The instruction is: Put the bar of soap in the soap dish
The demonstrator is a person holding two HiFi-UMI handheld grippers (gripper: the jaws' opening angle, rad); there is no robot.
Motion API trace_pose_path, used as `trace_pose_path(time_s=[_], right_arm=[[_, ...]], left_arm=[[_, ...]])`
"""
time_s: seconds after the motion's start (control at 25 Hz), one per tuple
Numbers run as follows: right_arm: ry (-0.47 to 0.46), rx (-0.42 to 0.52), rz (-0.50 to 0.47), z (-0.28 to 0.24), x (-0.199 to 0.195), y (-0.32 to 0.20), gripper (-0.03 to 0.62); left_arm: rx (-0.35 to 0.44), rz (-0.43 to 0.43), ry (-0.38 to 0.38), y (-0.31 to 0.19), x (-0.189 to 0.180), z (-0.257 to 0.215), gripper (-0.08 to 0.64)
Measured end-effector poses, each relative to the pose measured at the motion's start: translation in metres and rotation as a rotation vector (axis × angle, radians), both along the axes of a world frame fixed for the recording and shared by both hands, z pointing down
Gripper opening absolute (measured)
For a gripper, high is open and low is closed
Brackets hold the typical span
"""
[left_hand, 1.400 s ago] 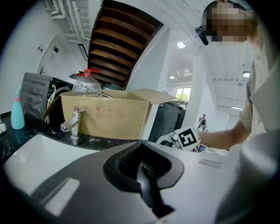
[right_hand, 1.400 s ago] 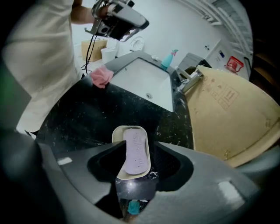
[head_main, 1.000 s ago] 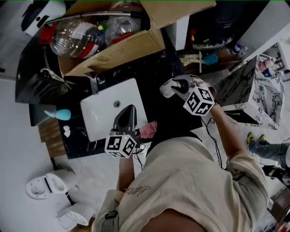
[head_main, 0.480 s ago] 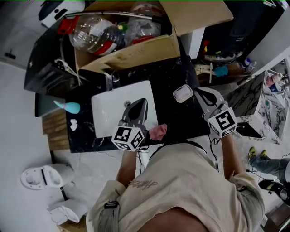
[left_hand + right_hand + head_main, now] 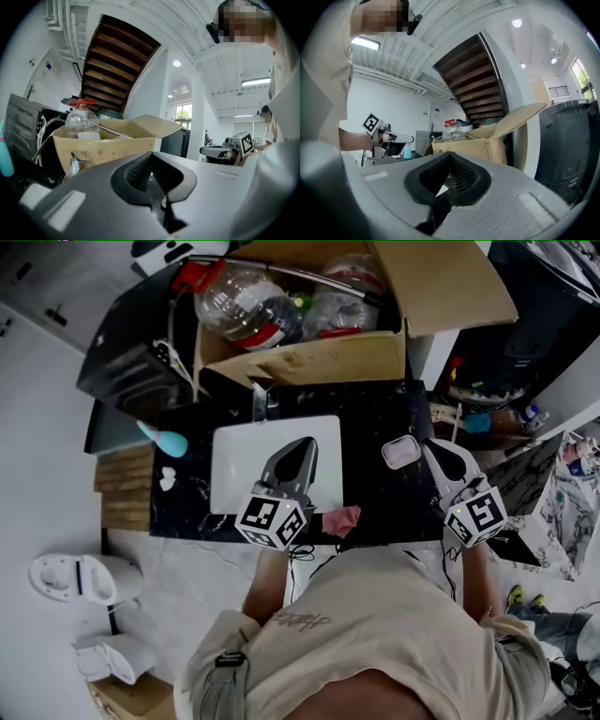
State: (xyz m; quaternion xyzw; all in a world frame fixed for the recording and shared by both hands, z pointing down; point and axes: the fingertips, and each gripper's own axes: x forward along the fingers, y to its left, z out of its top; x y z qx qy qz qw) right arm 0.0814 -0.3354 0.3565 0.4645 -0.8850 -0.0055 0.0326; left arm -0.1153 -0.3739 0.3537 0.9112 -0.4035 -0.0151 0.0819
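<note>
A white soap dish [image 5: 401, 452] with a pale pink bar of soap [image 5: 402, 454] lying in it sits on the black marble counter [image 5: 370, 418], right of the white sink [image 5: 244, 465]. My right gripper [image 5: 434, 449] is shut and empty, its tips just right of the dish and apart from it. My left gripper [image 5: 307, 443] hangs over the sink's right half, also shut with nothing in it. In the left gripper view the jaws [image 5: 151, 155] meet, as they do in the right gripper view [image 5: 450, 155]. Both point level at the cardboard box.
An open cardboard box [image 5: 309, 357] holding clear bottles [image 5: 246, 306] stands behind the sink by the faucet [image 5: 262, 399]. A pink cloth [image 5: 342, 519] lies at the counter's front edge. A teal bottle [image 5: 167, 439] is at the counter's left. A toilet [image 5: 75, 577] stands on the floor.
My right gripper came off the soap dish, rolled, drew back to the dish's right and shut. The left gripper rose a little over the sink. The head camera's view has shifted.
</note>
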Motion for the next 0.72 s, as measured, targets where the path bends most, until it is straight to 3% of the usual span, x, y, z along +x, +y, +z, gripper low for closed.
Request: trace_pose_path(time_s=[0.32,0.72], right_arm=[[-0.006,0.031,0.046,-0.011,0.000,-0.009,0.001],[0.015,-0.007,0.061,0.002,0.013,-0.008,0.002]], left_arm=[[0.014,-0.060,-0.003,0.002,-0.023,-0.006,0.012],[-0.046,-0.096,-0.009,0.011,-0.028,0.016,0.014]])
